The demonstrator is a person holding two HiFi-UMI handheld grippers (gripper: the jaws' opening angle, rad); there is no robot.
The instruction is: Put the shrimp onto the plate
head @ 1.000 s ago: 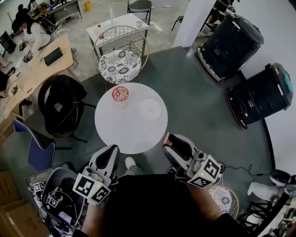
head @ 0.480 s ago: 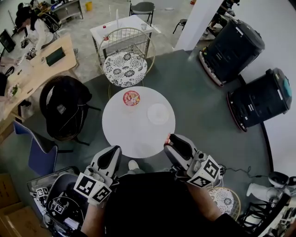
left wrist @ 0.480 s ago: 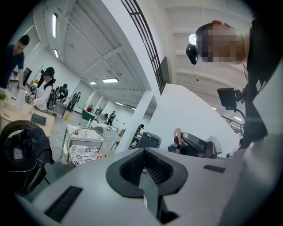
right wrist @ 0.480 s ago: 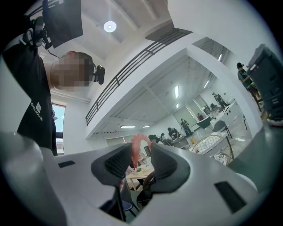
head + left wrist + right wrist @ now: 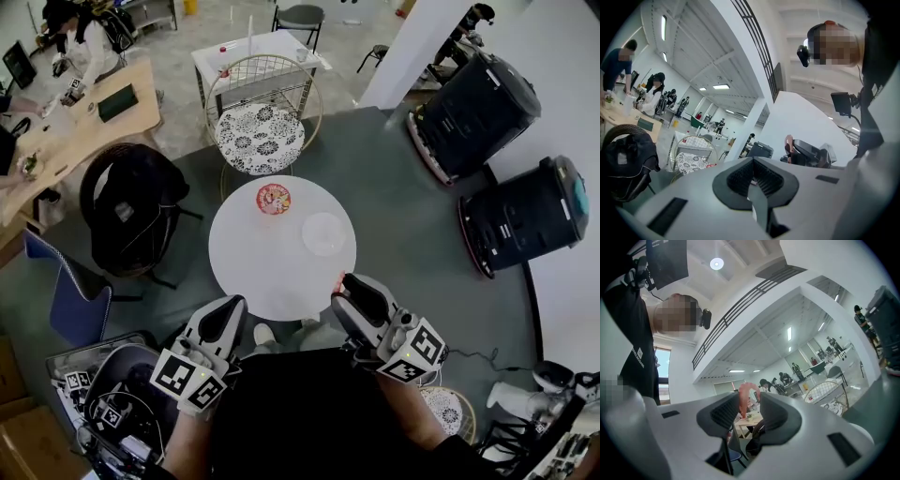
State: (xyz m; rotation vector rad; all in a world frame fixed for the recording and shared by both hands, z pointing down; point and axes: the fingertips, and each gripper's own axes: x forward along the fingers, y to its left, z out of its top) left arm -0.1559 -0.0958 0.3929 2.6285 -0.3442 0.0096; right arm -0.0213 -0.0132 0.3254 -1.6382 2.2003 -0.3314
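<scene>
The shrimp (image 5: 746, 395) is pink and curled, and it stands up between the pads of my right gripper (image 5: 745, 412), which is shut on it. In the head view the right gripper (image 5: 349, 287) hangs just off the near right edge of the round white table (image 5: 272, 272), the shrimp (image 5: 337, 280) showing as a pink tip. A pale plate (image 5: 324, 233) lies on the table's right half, apart from the gripper. My left gripper (image 5: 225, 311) is held below the table's near left edge; its pads (image 5: 740, 177) meet with nothing between them.
A red-topped cup (image 5: 273, 198) stands on the table's far side beside the plate. Behind the table is a wire chair with a patterned cushion (image 5: 260, 137). A black chair with a jacket (image 5: 131, 211) stands at the left. Two dark machines (image 5: 518, 217) stand at the right.
The head view has shifted, so the table, cup and plate sit further right and lower in the picture. Both grippers keep their places and the shrimp stays gripped.
</scene>
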